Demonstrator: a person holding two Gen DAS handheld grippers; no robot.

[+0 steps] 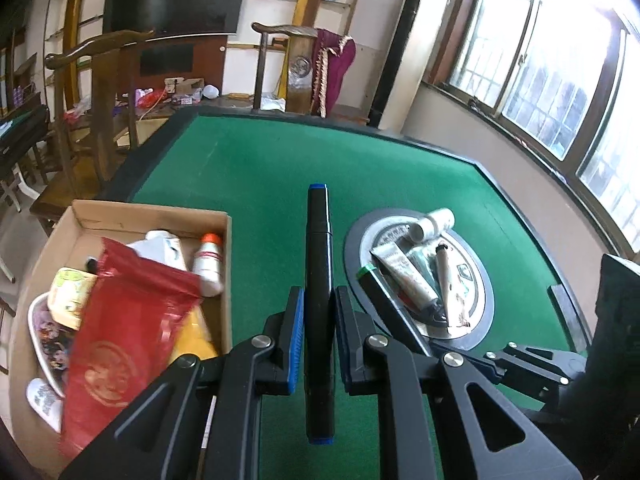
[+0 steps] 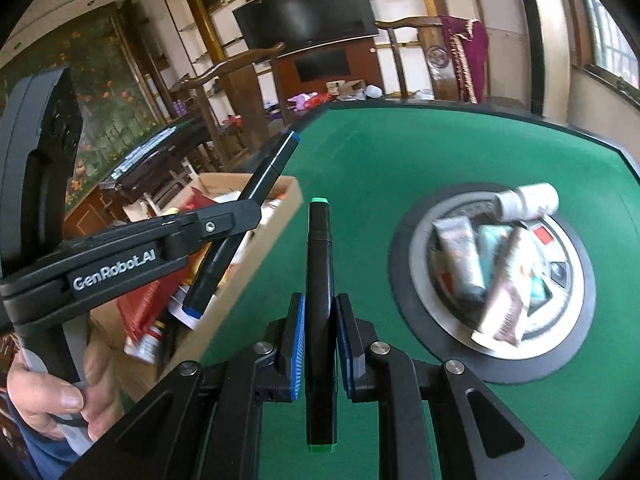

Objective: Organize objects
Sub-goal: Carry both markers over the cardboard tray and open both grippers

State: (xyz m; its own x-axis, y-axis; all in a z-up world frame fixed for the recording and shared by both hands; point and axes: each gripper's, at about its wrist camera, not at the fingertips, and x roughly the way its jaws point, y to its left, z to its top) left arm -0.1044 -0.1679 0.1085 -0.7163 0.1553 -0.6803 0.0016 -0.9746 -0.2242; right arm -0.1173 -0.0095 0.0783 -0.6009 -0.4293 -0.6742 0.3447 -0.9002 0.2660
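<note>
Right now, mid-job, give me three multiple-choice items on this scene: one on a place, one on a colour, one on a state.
1. Where do the tubes and the white bottle lie?
A. in the cardboard box
B. on the round disc in the tabletop
C. on a chair

2. What colour are the end caps of the marker in the right gripper?
A. green
B. red
C. yellow

3. What is the state of the left gripper?
A. open and empty
B. shut on a tube
C. shut on the blue-capped marker

Answers:
1 B: they rest on the round disc set in the green table, apart from the cardboard box.
2 A: the green-capped marker shows green at both ends.
3 C: both pads press the blue-capped marker.
</note>
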